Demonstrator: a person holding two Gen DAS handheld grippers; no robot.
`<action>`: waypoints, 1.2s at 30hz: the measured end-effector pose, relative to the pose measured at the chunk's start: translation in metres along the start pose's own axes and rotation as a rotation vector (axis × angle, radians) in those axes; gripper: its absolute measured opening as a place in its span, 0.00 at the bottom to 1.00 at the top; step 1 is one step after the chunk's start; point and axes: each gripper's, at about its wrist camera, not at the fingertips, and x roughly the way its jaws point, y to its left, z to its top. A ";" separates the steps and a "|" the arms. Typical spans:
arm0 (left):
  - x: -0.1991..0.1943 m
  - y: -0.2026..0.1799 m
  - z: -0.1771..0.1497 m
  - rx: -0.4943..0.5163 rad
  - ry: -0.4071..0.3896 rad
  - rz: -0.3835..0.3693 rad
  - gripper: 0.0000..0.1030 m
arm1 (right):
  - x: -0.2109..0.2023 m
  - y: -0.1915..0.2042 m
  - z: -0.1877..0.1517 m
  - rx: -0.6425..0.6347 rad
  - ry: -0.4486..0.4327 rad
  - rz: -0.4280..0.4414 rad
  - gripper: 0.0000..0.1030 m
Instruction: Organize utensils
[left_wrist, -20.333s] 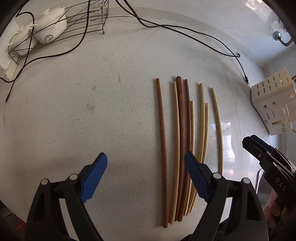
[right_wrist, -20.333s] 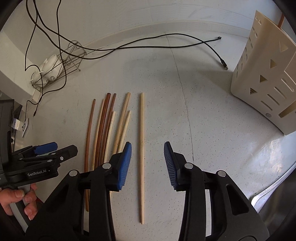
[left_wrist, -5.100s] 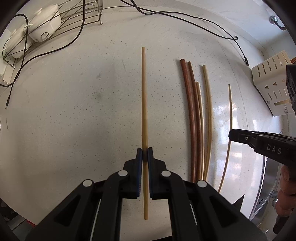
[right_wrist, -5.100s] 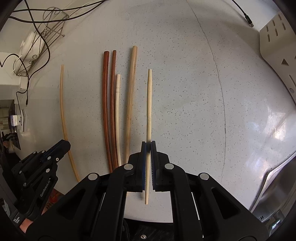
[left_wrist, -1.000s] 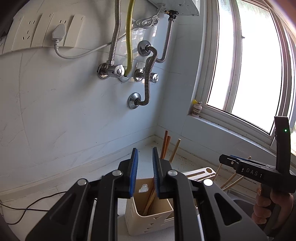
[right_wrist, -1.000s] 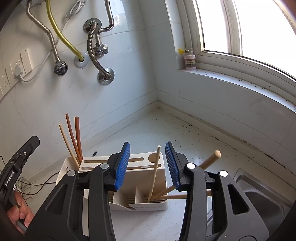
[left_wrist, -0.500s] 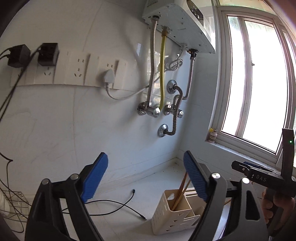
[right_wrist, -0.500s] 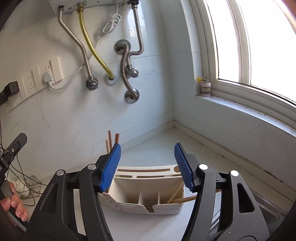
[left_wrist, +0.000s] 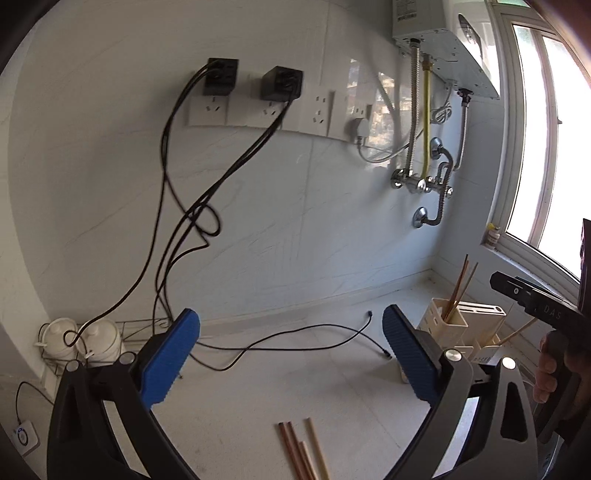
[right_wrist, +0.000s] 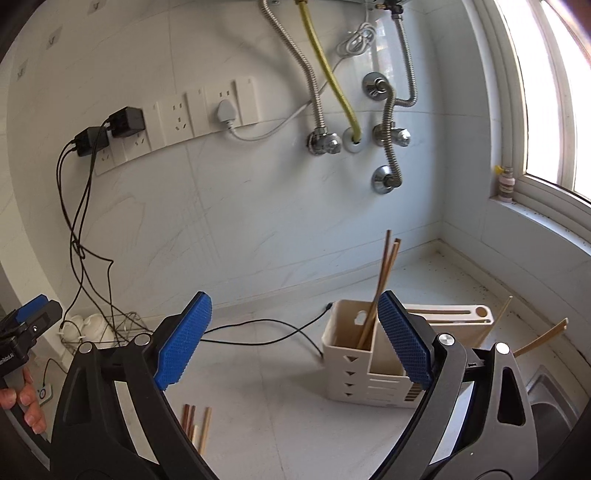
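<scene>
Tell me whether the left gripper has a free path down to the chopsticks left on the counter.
Probably yes. The left gripper is open and holds nothing, and the remaining chopsticks lie on bare counter just below it. The black cable runs farther back, and the utensil holder stands off to the right.

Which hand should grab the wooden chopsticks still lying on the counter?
Probably the left gripper: it is open, and the loose wooden chopsticks on the white counter lie straight ahead between its fingers. The open right gripper faces the cream plastic utensil holder instead.
</scene>
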 end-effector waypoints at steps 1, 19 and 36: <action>-0.003 0.007 -0.004 -0.014 0.012 0.013 0.95 | 0.002 0.005 -0.002 0.000 0.010 0.012 0.85; -0.019 0.043 -0.046 -0.078 0.141 0.094 0.95 | 0.021 0.064 -0.034 -0.050 0.117 0.111 0.84; 0.033 0.053 -0.103 -0.204 0.419 0.068 0.95 | 0.059 0.069 -0.091 -0.064 0.319 0.099 0.84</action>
